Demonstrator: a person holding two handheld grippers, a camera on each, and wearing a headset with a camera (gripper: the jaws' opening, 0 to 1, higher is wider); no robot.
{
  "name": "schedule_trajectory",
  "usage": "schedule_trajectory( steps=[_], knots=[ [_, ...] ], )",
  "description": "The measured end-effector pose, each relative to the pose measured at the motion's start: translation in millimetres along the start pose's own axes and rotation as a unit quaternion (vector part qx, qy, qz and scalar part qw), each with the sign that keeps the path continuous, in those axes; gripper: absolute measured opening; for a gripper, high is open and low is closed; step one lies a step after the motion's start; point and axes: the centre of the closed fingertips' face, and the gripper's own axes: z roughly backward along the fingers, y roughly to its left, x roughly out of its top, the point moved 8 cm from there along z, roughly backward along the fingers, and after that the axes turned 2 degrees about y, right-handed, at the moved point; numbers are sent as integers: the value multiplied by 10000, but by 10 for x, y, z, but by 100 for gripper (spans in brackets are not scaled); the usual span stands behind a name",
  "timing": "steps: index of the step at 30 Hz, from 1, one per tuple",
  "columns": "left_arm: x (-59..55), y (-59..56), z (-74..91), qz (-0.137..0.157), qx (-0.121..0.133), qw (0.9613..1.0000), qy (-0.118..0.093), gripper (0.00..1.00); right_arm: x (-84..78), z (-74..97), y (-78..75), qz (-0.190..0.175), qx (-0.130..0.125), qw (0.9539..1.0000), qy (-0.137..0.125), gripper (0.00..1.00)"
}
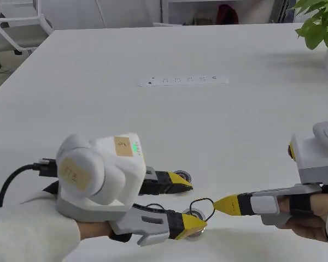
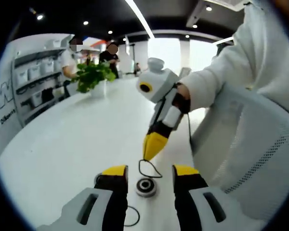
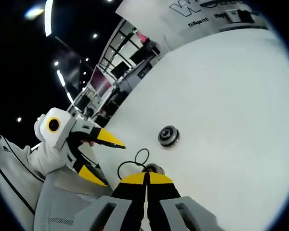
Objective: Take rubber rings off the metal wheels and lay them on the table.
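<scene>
Nearest in the head view, the left gripper (image 1: 197, 201) points right, its fingers spread wide. One metal wheel (image 1: 183, 176) lies flat by the far finger. A second wheel (image 1: 198, 231) sits against the near finger. The right gripper (image 1: 217, 204) points left, its fingers pressed together on a black rubber ring (image 1: 201, 200). The ring's loop stretches left from that tip, into the gap between the left fingers.

In the left gripper view, the open fingers (image 2: 114, 171) stand either side of a wheel (image 2: 146, 186) lying flat on the white table (image 2: 62, 144). The right gripper (image 2: 151, 153) comes down from the far side. The ring (image 2: 141, 169) hangs off its point just above the wheel. Another ring (image 2: 136, 215) lies loose, nearer.

In the right gripper view, the closed tips (image 3: 145, 177) pinch the ring (image 3: 135, 161) beside a wheel (image 3: 154, 168). Another wheel (image 3: 168, 135) lies farther off, and the left gripper (image 3: 115, 164) is spread at the left.
</scene>
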Motion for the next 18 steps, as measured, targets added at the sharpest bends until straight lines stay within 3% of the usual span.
schedule_trajectory(
  steps=[8, 12, 18],
  knots=[
    [166, -7, 380, 110, 118, 9995, -285, 58, 66, 165, 66, 154, -106, 9997, -160, 0],
    [158, -21, 621, -28, 345, 9992, -188, 62, 89, 238, 121, 220, -122, 9995, -214, 0],
    [88, -33, 966, 94, 735, 9970, -237, 67, 106, 307, 191, 280, -132, 9991, -301, 0]
  ],
)
